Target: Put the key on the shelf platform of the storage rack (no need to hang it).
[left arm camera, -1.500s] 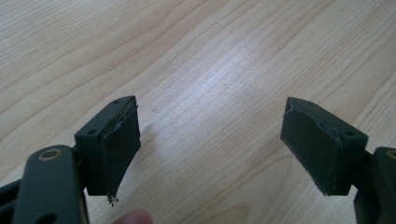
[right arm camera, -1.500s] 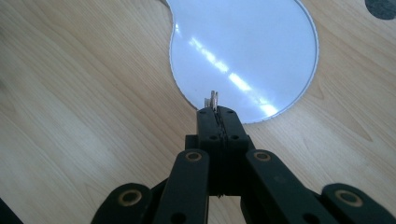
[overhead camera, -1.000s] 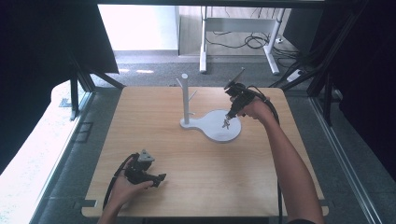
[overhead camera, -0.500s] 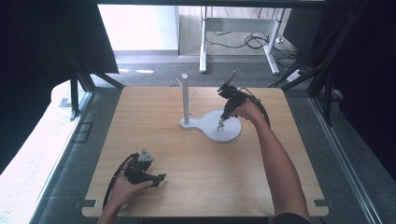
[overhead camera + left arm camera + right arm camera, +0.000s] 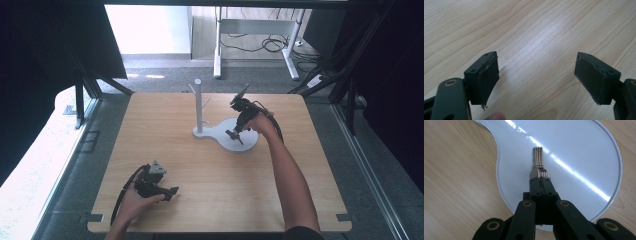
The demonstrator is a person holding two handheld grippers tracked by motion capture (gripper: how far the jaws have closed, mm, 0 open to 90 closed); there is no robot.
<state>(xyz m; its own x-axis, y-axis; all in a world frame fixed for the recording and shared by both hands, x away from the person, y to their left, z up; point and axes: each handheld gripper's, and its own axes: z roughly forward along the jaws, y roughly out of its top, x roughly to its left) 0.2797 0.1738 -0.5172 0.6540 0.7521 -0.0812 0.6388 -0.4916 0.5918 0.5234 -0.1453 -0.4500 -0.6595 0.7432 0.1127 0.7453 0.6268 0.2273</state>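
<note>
Nearest, the left gripper is rested on the wooden table, its jaws spread wide with nothing between them. Farther off, the right gripper is clamped on a thin copper-coloured strip of several ridged bands, which sticks out just beyond its fingertips over the glossy white stand base.
</note>
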